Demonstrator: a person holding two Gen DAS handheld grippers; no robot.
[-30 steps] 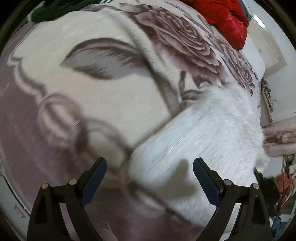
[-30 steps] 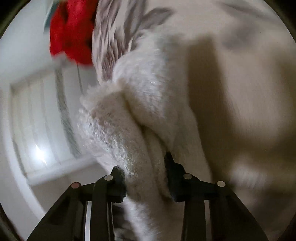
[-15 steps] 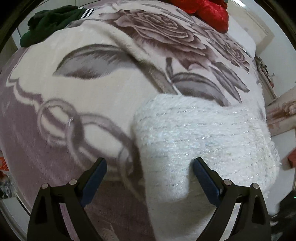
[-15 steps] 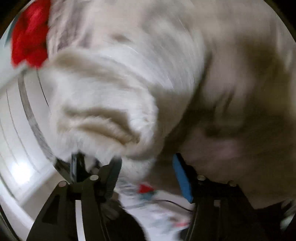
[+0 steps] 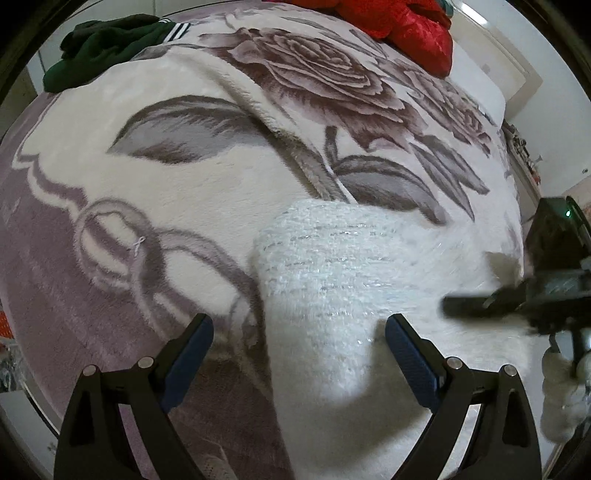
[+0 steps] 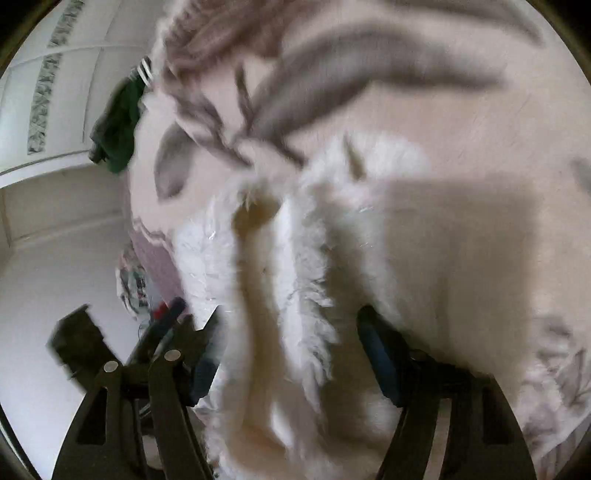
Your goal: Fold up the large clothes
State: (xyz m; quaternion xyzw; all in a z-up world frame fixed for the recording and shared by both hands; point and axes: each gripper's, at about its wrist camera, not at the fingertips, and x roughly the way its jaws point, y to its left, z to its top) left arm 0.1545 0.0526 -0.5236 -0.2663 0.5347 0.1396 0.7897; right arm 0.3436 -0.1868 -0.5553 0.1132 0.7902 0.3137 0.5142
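A fluffy white knit garment lies folded on a floral plush blanket that covers the bed. My left gripper is open and empty, its jaws wide apart just above the garment's near left edge. My right gripper is open, its jaws spread on both sides of a fuzzy fold of the white garment, not clamping it. The right gripper also shows as a blurred dark shape in the left wrist view, at the garment's right side.
A dark green garment lies at the far left of the bed and a red garment at the far end. The green garment shows in the right wrist view too. White walls and floor lie beyond the bed edge.
My right gripper has opened and let go of the white garment, which now lies flatter on the blanket. It swung around toward the bed. My left gripper stayed open and shifted slightly.
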